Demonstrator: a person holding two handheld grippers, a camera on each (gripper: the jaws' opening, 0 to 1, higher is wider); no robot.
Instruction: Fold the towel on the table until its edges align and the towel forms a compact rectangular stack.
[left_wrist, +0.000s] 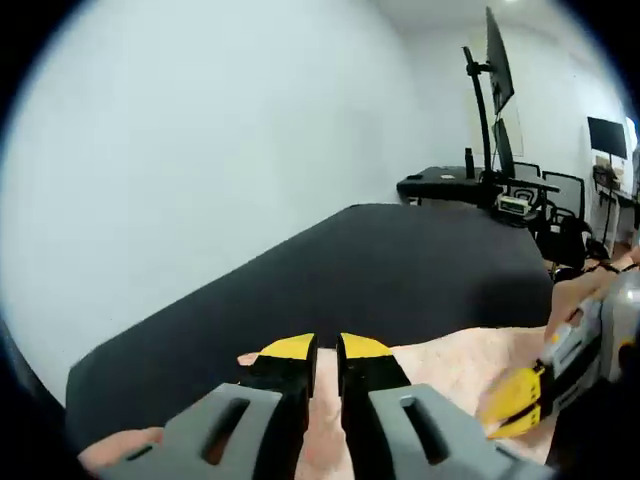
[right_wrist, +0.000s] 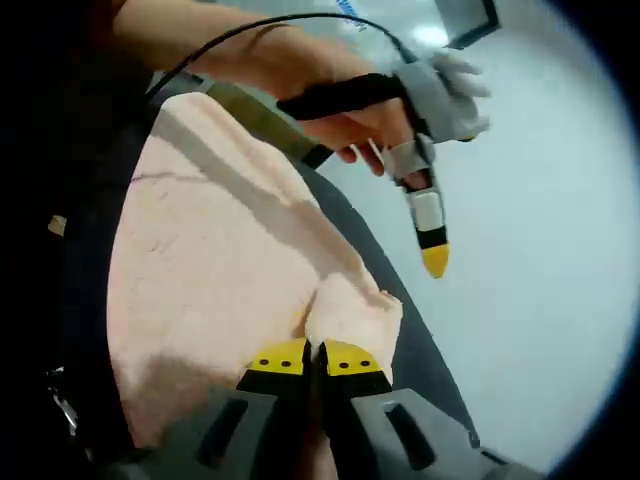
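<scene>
A pale pink towel (right_wrist: 210, 270) lies spread on the black table (left_wrist: 400, 270). My right gripper (right_wrist: 315, 358) is shut on a raised fold at the towel's edge. The same gripper comes into the left gripper view at the right, its yellow tips (left_wrist: 517, 400) at the towel (left_wrist: 450, 365). My left gripper (left_wrist: 327, 347) hovers over the towel's near edge, its jaws a narrow gap apart with nothing between them. In the right gripper view a hand holds the left gripper (right_wrist: 435, 260) in the air, past the towel's corner and apart from it.
A white wall runs along the table's far side. At the back right stand a desk (left_wrist: 445, 185), monitors on a pole (left_wrist: 497, 70) and office chairs (left_wrist: 560, 215). A black cable (right_wrist: 260, 28) trails from the left gripper over the person's arm.
</scene>
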